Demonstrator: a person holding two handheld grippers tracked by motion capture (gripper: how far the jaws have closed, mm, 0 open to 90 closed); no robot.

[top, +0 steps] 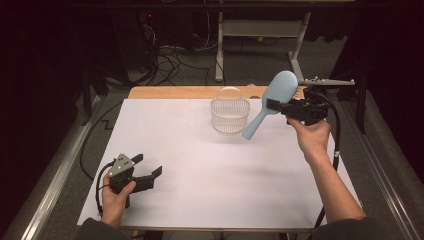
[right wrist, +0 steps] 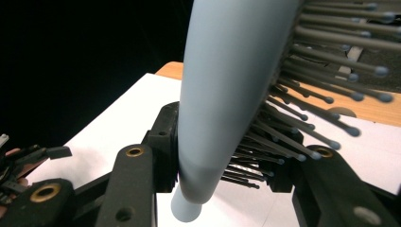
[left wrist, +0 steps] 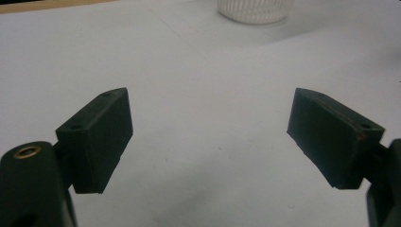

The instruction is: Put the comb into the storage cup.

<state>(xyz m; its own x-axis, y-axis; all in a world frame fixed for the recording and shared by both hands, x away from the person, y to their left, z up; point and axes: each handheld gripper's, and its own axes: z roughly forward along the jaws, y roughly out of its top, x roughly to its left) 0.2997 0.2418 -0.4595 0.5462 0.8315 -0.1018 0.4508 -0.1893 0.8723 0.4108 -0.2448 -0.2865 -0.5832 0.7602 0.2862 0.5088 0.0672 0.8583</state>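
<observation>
A light blue hairbrush (top: 274, 95) hangs tilted above the back right of the table, head up and handle sloping down to the left. My right gripper (top: 274, 106) is shut on it where the head narrows into the handle. In the right gripper view the brush (right wrist: 227, 90) runs up between the jaws, its dark bristles (right wrist: 312, 94) pointing right. A clear plastic basket (top: 230, 116) with a raised handle stands just left of the brush handle's tip. My left gripper (top: 148, 165) rests at the front left, open with nothing in it (left wrist: 210, 137). The basket's base (left wrist: 253, 12) lies far ahead of it.
A white sheet (top: 210, 185) covers the table, with a wooden strip (top: 170, 92) bare along the back edge. Cables and a desk frame (top: 260, 30) lie on the dark floor behind. Metal rails (top: 55, 180) run along both sides of the table.
</observation>
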